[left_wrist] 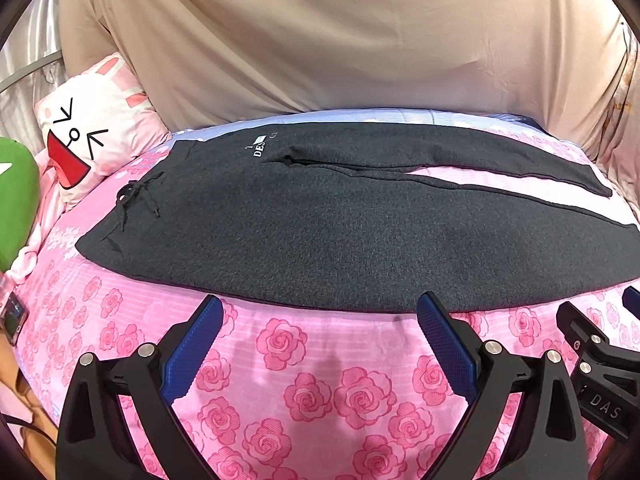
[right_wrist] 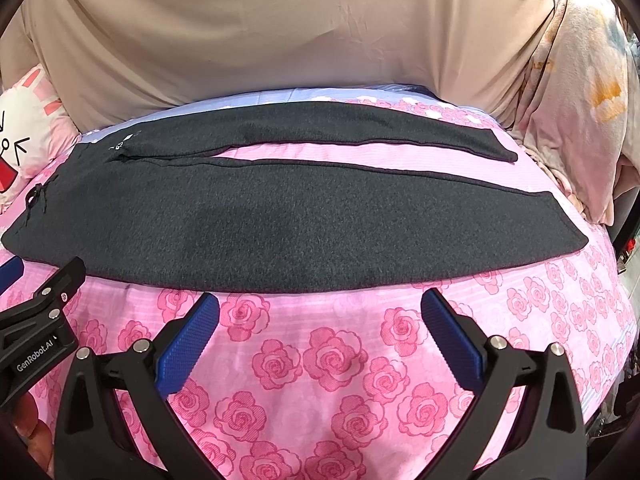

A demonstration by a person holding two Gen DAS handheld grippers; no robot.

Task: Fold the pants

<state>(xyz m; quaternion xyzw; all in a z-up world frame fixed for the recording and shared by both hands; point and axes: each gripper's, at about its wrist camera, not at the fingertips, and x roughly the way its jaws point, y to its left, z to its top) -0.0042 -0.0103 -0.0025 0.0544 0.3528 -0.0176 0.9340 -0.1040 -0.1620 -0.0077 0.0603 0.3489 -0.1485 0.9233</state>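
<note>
Charcoal fleece sweatpants [left_wrist: 320, 232] lie flat on a pink rose-print bedspread [left_wrist: 320, 380], waistband and drawstring [left_wrist: 134, 196] to the left, both legs running right with a strip of pink showing between them. The fabric looks soft, limp and fairly light, so it should drape and sag if lifted at one point; the near waistband corner and the near leg's hem seem the best places to pinch. At far left sit a green cushion [left_wrist: 16, 208] and a cartoon-face pillow [left_wrist: 88, 128], both clear of the pants. The left gripper [left_wrist: 320, 312] hovers just short of the near edge, jaws spread wide and empty. The right gripper [right_wrist: 320, 308], beside it, is equally wide open, holding nothing. Beige draped cloth [right_wrist: 280, 40] hangs behind; nothing blocks the way.
</note>
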